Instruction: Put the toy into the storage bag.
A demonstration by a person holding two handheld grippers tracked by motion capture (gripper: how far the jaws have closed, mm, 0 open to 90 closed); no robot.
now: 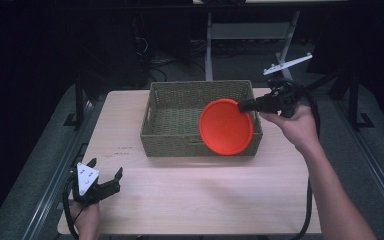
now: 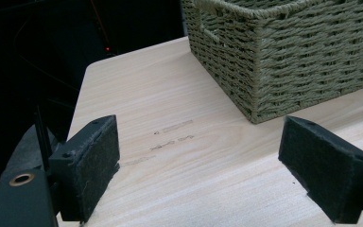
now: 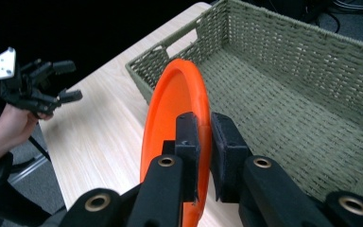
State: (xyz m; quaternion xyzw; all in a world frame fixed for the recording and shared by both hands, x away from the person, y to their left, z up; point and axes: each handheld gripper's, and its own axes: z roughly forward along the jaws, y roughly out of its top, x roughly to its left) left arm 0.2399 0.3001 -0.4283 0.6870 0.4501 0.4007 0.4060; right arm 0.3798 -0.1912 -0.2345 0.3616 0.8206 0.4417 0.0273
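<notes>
At the left, I see my left gripper low over the near left corner of the table, its jaws wide apart with nothing between them. In the middle stands the woven basket. At the right, my right gripper has its jaws closed on the rim of the orange plate, which is tilted over the basket's right end.

Dim room, black surround from 9 to 3 o'clock. Overhead light falls evenly on the table; shadows are soft and there is no glare. Pictures are slightly soft and grainy; the near jaws are mildly blurred.
</notes>
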